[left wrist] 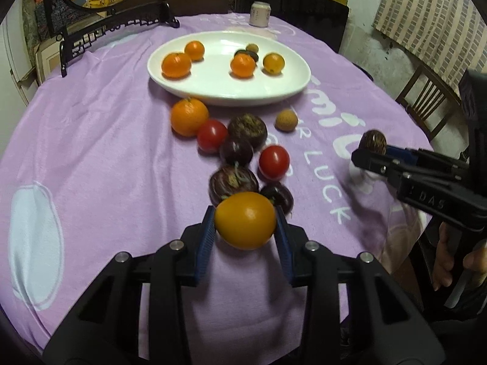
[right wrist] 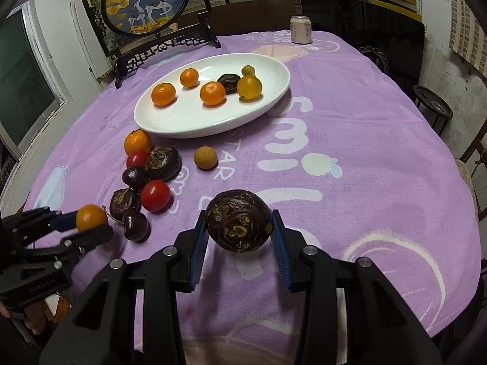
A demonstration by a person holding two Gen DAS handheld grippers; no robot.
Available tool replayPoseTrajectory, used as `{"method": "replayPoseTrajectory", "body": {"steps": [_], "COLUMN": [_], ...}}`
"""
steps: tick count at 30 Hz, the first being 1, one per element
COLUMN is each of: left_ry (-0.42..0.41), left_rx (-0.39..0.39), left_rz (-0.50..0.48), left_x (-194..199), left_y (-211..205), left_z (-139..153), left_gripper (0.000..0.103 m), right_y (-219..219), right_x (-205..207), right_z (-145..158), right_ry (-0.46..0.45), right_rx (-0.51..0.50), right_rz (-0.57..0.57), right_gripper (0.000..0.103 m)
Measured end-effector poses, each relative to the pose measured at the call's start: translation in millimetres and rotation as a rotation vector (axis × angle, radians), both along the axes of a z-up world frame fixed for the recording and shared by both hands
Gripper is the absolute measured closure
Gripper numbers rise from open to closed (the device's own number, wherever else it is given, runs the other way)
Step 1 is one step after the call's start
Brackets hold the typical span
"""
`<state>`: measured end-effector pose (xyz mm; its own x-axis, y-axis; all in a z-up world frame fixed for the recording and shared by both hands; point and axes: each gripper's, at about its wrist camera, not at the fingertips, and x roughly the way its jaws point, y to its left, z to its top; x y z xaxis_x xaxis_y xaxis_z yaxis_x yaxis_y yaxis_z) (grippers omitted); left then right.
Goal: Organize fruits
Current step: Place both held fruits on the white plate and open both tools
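A purple cloth (right wrist: 350, 127) with white lettering covered the round bench, and toward twelve o'clock on it lay a white oval plate (right wrist: 182, 121). The plate carried three small oranges (right wrist: 163, 94), a yellow fruit (right wrist: 249, 87), a dark fruit (right wrist: 229, 82) touching it, and a tiny tan fruit (right wrist: 248, 70) at the far rim. Behind the plate at eleven o'clock stood a framed round picture of deer (right wrist: 146, 3), with a drinks can (right wrist: 300, 29) at one o'clock. Just beside the plate's near rim lay a loose cluster on the cloth: an orange (left wrist: 189, 116), two red tomatoes (left wrist: 274, 162), several dark purple fruits (left wrist: 247, 130) touching one another, and a tan fruit (left wrist: 286, 120) set apart to the cluster's three o'clock. The left hand-held gripper (left wrist: 245, 225) was clamped on a yellow-orange fruit (left wrist: 245, 220), both blue pads pressing its sides, at the six o'clock end of the cluster. The right hand-held gripper (right wrist: 239, 228) gripped a large dark purple fruit (right wrist: 238, 220) between its pads, out over open cloth at the cluster's four o'clock, well apart from the plate. A hand (left wrist: 456, 258) showed on the right tool's handle.
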<state>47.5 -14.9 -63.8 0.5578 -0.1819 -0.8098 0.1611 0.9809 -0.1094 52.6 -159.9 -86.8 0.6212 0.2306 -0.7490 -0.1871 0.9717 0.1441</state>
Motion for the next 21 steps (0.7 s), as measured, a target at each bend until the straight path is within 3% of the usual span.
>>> {"method": "replayPoseTrajectory", "body": {"steps": [6, 11, 16, 21], "left_ry": [-0.062, -0.101, -0.056, 0.01], "left_rx": [0.007, 0.022, 0.038, 0.03], "left_rz": [0.016, 0.075, 0.125, 0.151], "left_x": [34, 107, 195, 254], "left_y": [15, 28, 27, 26], "left_z": [33, 58, 57, 34], "left_gripper": [0.065, 0.065, 0.065, 0.065], "right_y": [9, 23, 41, 46], "right_x": [24, 69, 139, 194], "right_z": [22, 39, 48, 38], "right_ry": [-0.028, -0.031, -0.019, -0.02], "right_rx": [0.004, 0.007, -0.025, -0.091], "right_rz": [0.034, 0.069, 0.083, 0.032], "right_gripper": [0.062, 0.062, 0.062, 0.063]}}
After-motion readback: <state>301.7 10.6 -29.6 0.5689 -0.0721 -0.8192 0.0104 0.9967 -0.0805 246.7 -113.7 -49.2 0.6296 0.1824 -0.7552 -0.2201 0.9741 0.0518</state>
